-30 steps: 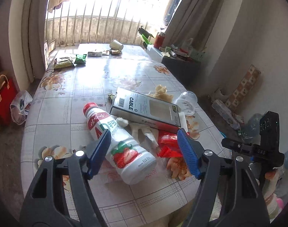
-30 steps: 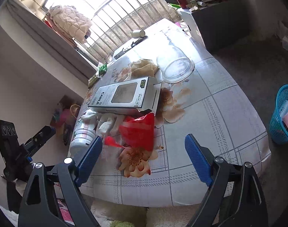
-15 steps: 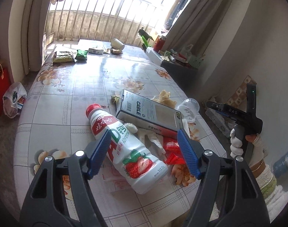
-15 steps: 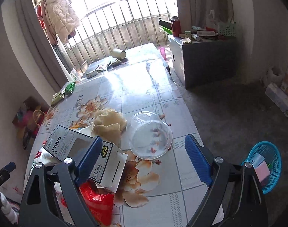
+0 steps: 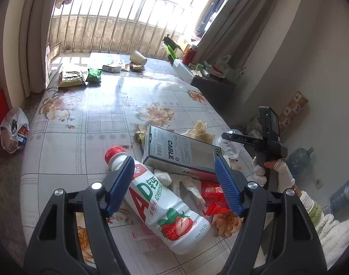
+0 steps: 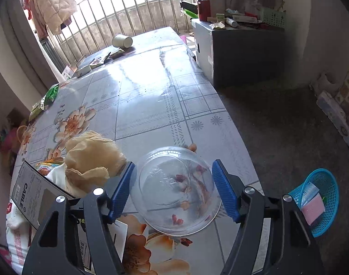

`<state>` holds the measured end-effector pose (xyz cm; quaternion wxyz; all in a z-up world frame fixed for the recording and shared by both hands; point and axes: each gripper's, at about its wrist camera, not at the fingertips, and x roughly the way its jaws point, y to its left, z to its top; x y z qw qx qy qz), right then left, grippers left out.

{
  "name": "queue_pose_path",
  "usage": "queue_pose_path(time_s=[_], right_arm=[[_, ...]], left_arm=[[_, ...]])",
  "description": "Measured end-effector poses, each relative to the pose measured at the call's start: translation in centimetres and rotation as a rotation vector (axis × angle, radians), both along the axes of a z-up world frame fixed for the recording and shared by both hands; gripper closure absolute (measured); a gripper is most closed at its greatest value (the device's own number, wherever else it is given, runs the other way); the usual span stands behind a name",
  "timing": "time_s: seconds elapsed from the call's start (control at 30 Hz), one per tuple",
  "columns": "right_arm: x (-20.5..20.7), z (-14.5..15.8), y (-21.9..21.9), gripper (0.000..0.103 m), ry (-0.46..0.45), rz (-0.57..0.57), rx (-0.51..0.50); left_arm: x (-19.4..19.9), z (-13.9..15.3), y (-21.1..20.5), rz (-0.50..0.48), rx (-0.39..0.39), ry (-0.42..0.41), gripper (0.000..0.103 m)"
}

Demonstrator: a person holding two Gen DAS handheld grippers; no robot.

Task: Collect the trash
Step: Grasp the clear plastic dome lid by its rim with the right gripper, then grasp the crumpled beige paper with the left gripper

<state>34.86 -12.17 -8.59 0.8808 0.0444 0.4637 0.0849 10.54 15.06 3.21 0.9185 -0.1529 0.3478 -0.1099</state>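
Between my right gripper's (image 6: 173,189) wide-open fingers lies a clear plastic dome lid (image 6: 175,190), flat on the table (image 6: 151,96), not touched by either blue pad. Just left of that gripper sits a crumpled brown paper wad (image 6: 91,160), and further left the corner of a grey box (image 6: 34,197) marked CABLE. Down to the right, on the floor, stands a blue basket (image 6: 321,197) with pink and pale scraps in it. Far ahead of the gripper a paper cup (image 6: 122,41) lies on its side near the window bars.

My left gripper (image 5: 174,183) is also spread open and holds nothing. Beneath it lies a white milk bottle (image 5: 160,201) with a red cap and a strawberry label, on its side, its neck beside the left pad. Ahead of the gripper the box (image 5: 181,153) rests over white tissue (image 5: 188,183), and by the right pad is a red wrapper (image 5: 213,197). Off to the right, my gloved right hand (image 5: 275,167) grips the other handle. Green snack packets (image 5: 80,78) lie far ahead on the left.
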Motion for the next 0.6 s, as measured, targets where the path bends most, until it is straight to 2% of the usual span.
queue_pose_path(time_s=[0.13,0.23,0.4,0.53,0.6], right_arm=[[-0.4,0.0,-0.4,0.036,0.002,0.0,0.004],[-0.9,0.1,-0.8,0.036,-0.002,-0.003,0.012],[-2.3,0.2,-1.8,0.036,-0.006,-0.011,0.038],[-3.6,0.3,-2.8,0.036,-0.006,-0.018,0.068],[-4.2,0.3,-3.3,0.036,-0.004,-0.021,0.083]], left_arm=[[5.5,1.7,-2.0,-0.145,0.02,0.065,0.035],[11.0,1.5,-4.7,-0.232,0.085,0.148,0.035],[19.4,-1.8,-9.8,-0.341,0.142,0.352,0.035],[22.9,-5.0,-13.6,-0.37,0.252,0.445,0.036],[24.3,-6.4,-14.8,-0.368,0.281,0.495,0.038]])
